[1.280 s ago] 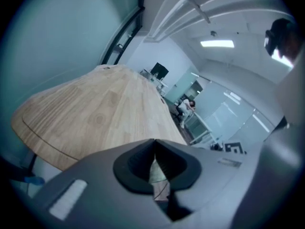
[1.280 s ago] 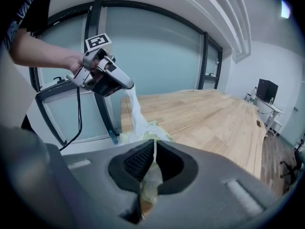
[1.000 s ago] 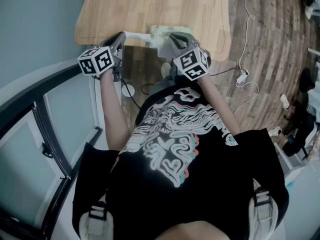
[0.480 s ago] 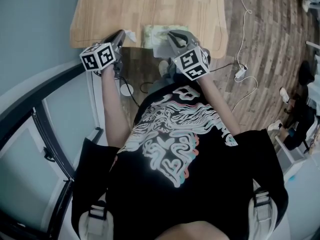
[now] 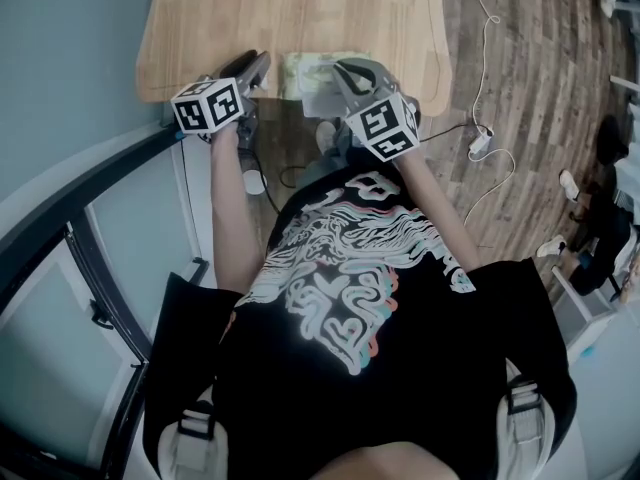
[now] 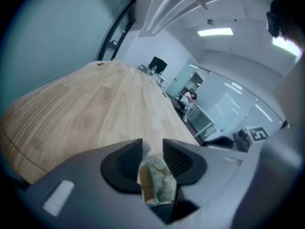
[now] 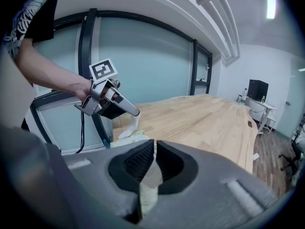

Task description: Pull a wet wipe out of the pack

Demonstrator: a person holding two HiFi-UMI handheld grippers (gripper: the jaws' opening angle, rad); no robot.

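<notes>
The head view looks steeply down from above the person onto the near edge of the table (image 5: 300,18). The left gripper view sits low and close at that edge, facing along the table's length. The right gripper view faces across the same end. All three share that near end.

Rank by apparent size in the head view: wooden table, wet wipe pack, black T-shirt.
1. black T-shirt, inflated by nearness to the camera
2. wooden table, cropped at the top
3. wet wipe pack, partly covered
</notes>
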